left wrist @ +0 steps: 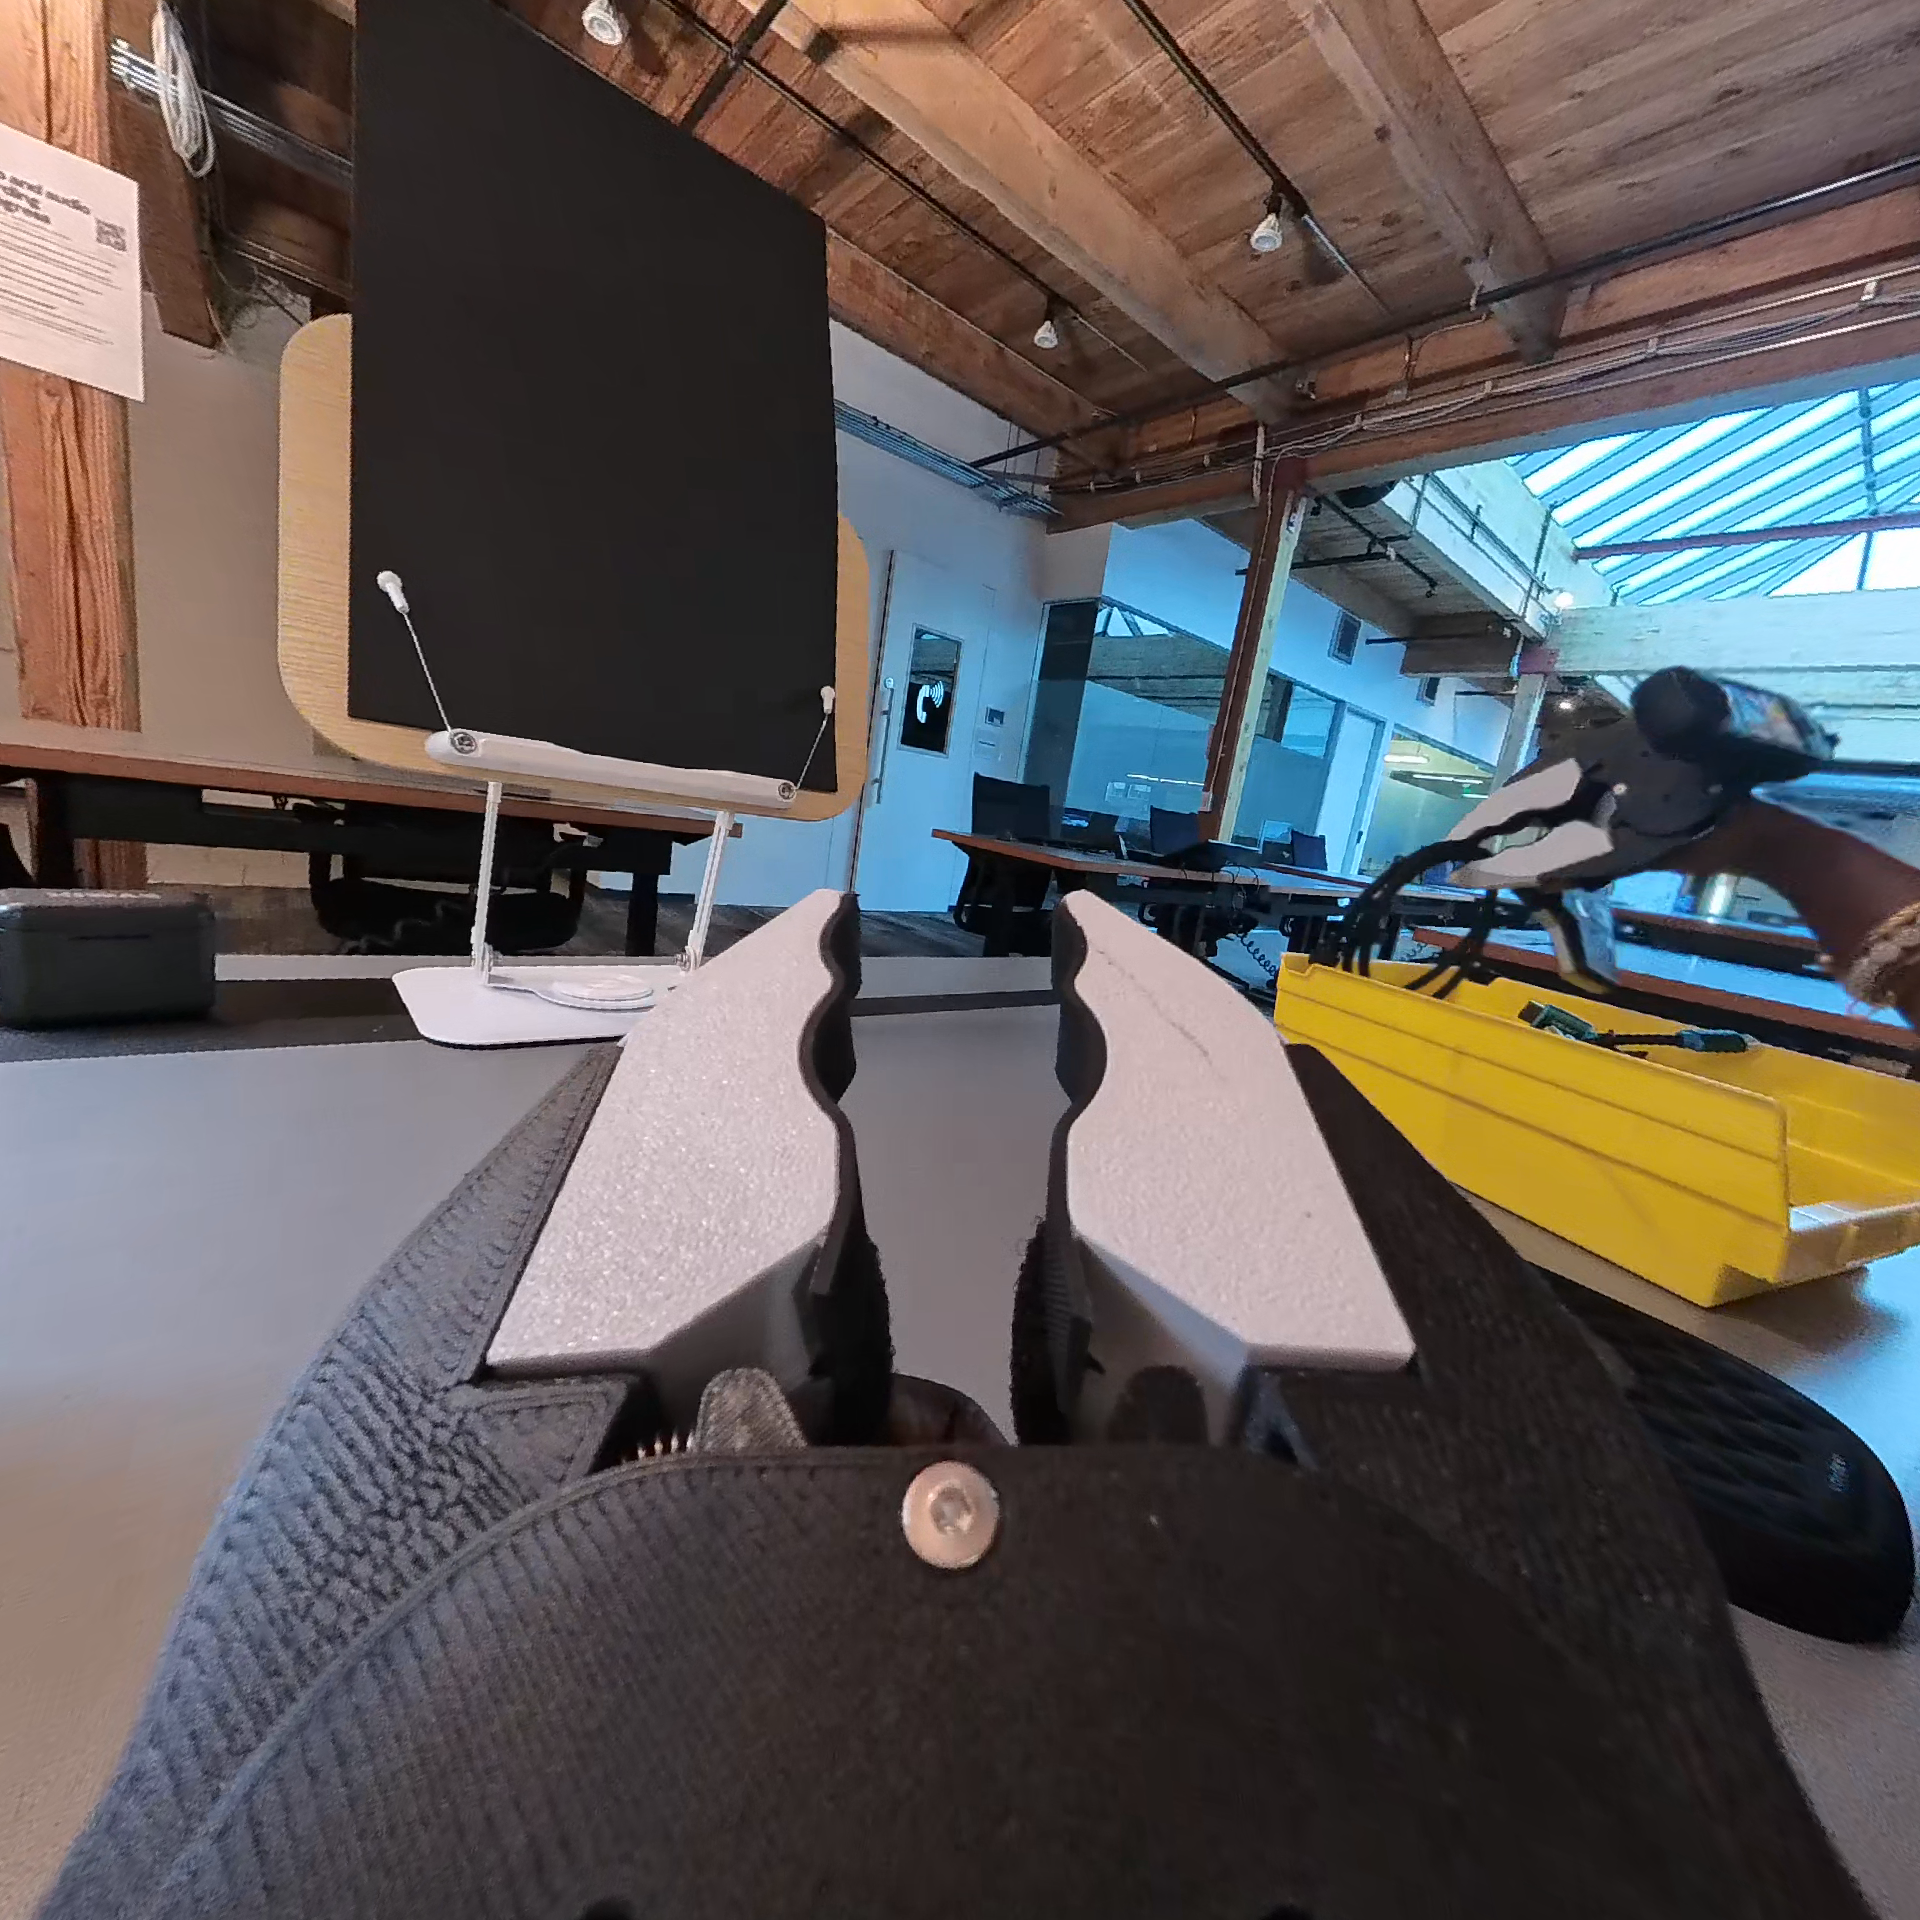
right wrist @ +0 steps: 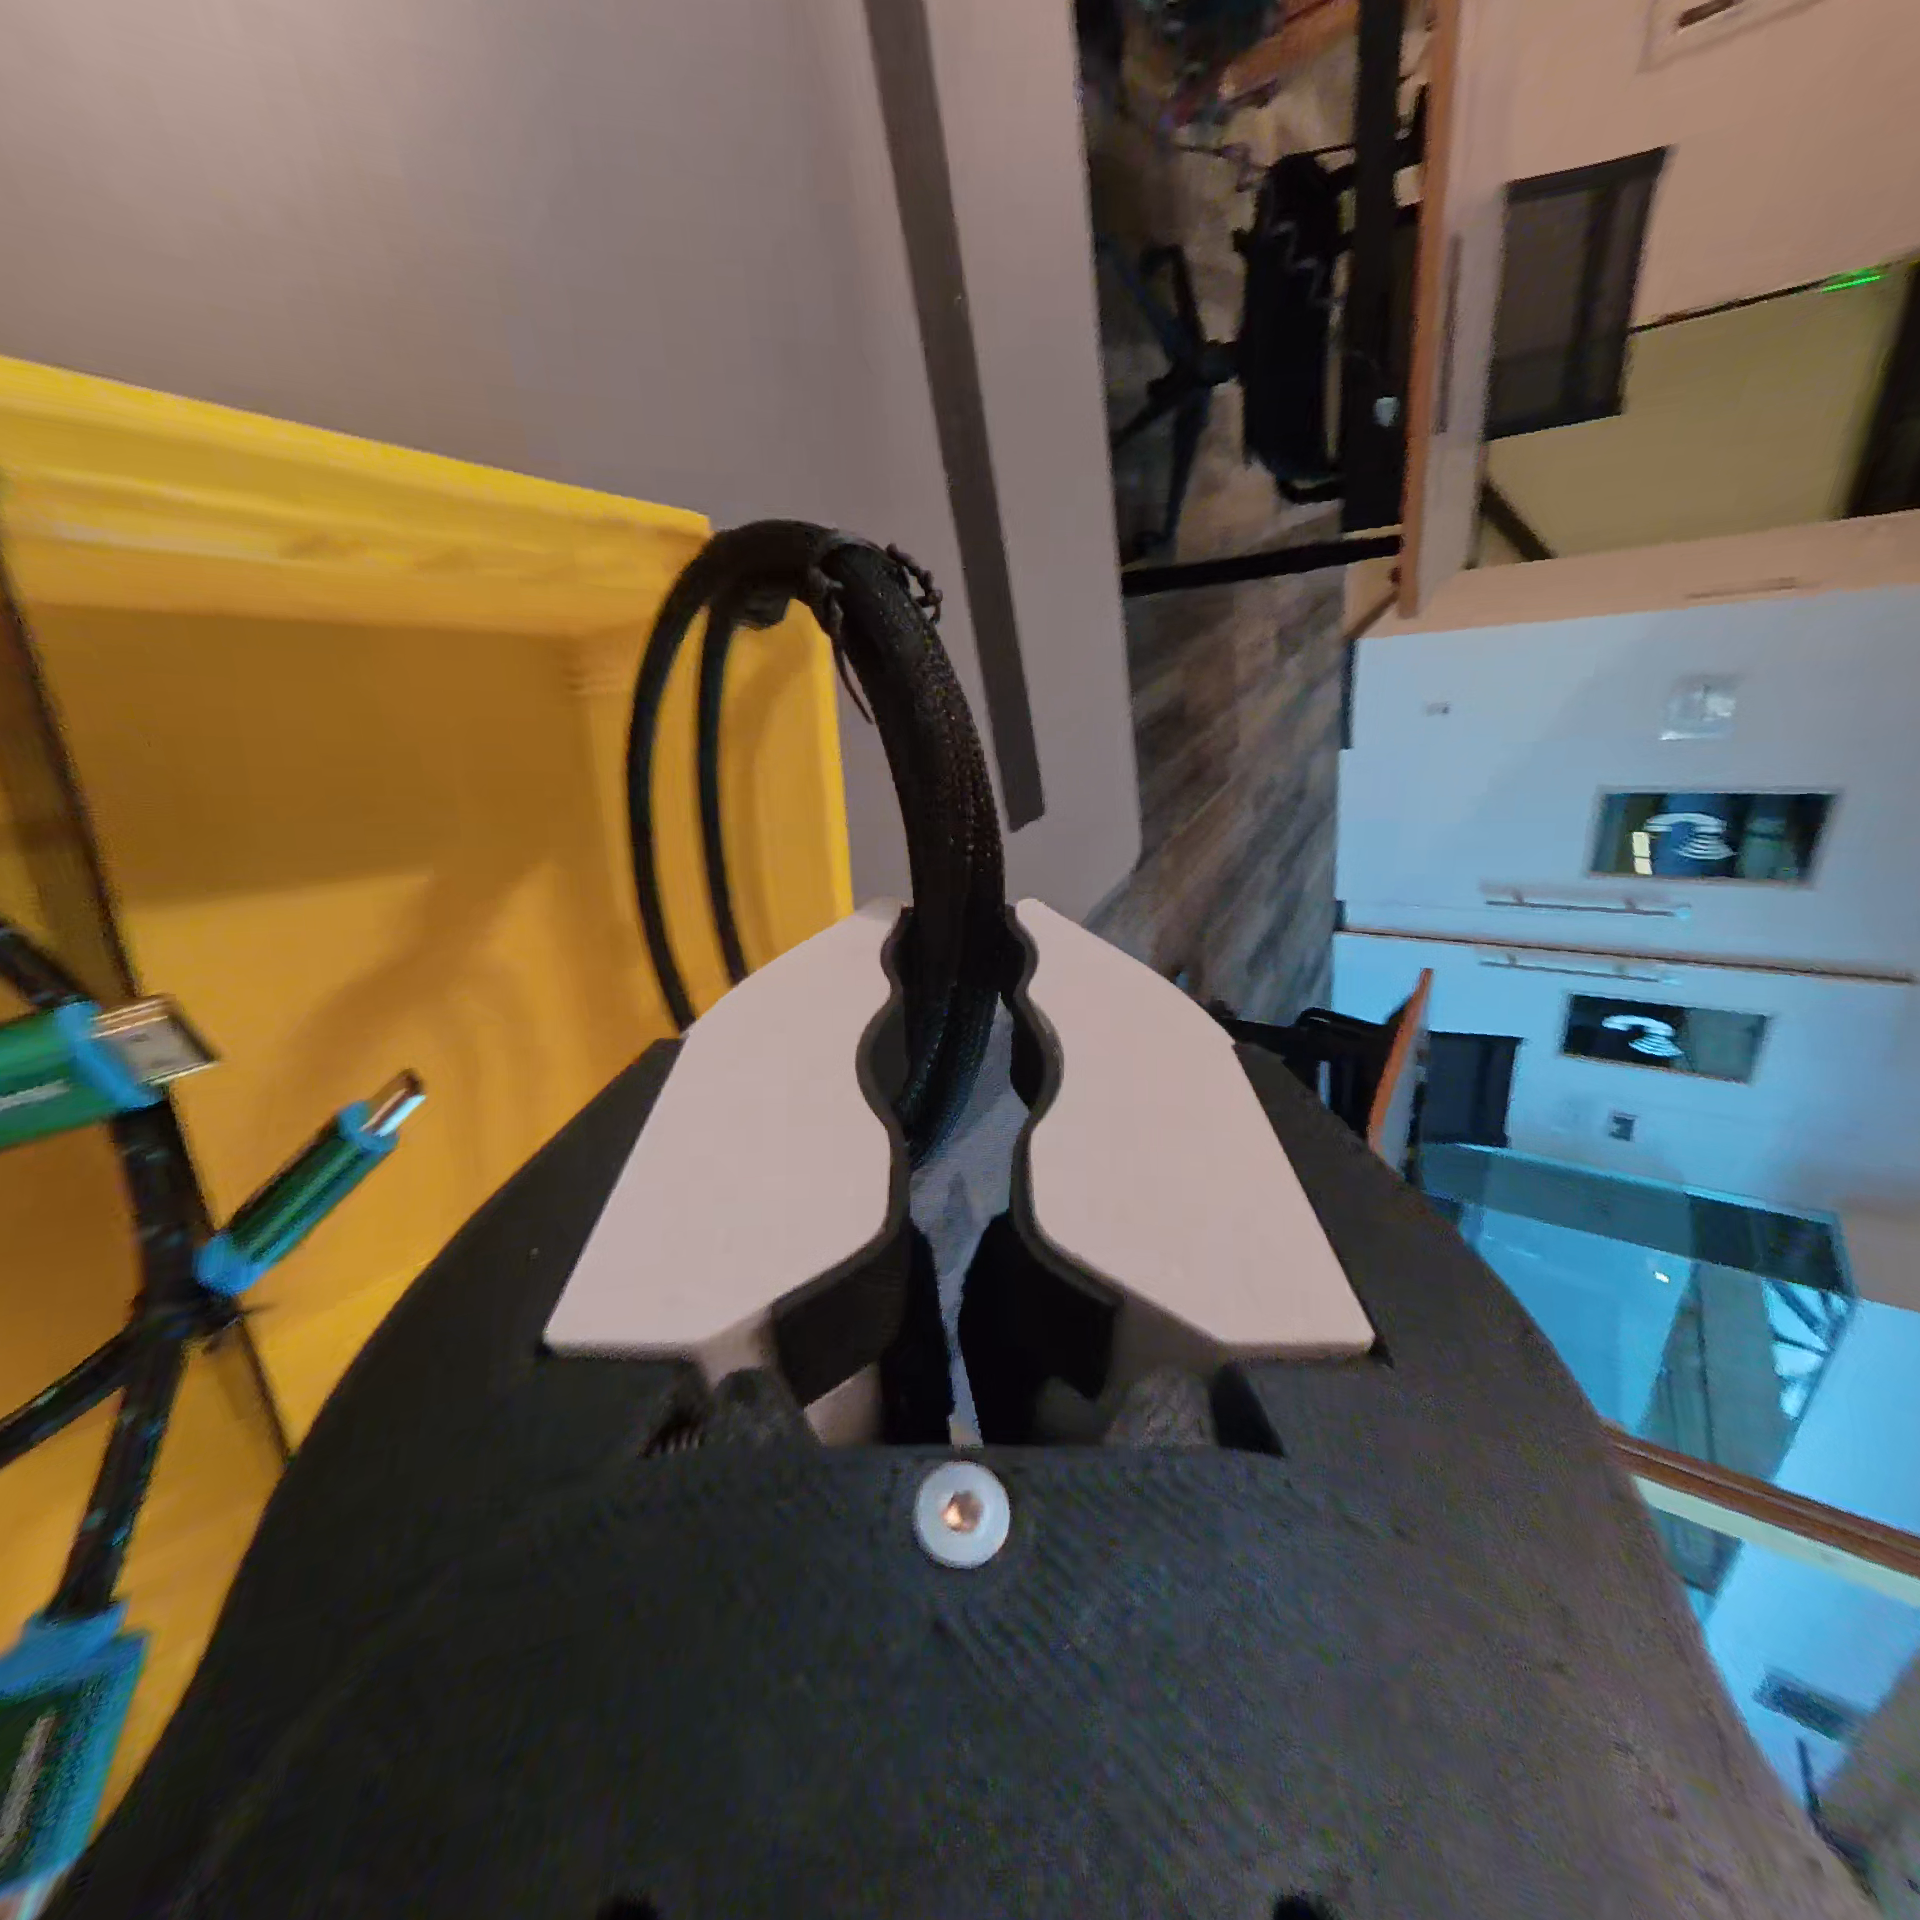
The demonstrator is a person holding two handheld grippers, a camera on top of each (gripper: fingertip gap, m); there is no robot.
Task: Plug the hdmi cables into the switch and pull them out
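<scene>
My right gripper (right wrist: 956,935) is shut on a bundle of black braided HDMI cables (right wrist: 935,727) and holds it over the yellow bin (right wrist: 312,727). The cables loop down to green plugs with blue collars (right wrist: 322,1174), which hang at the left over the bin. In the left wrist view the right gripper (left wrist: 1558,842) is at the right, above the yellow bin (left wrist: 1558,1143), with black cables (left wrist: 1392,914) hanging from it. A green plug (left wrist: 1558,1023) lies in the bin. My left gripper (left wrist: 956,914) is open and empty, low over the grey table (left wrist: 208,1247). No switch is in view.
A black board on a white stand (left wrist: 582,468) stands at the back of the table. A dark case (left wrist: 104,956) sits at the far left. A person's sleeve (left wrist: 1808,894) is behind the right gripper. Desks and chairs fill the room behind. Spacing between my two grippers at the tips: around 50 cm.
</scene>
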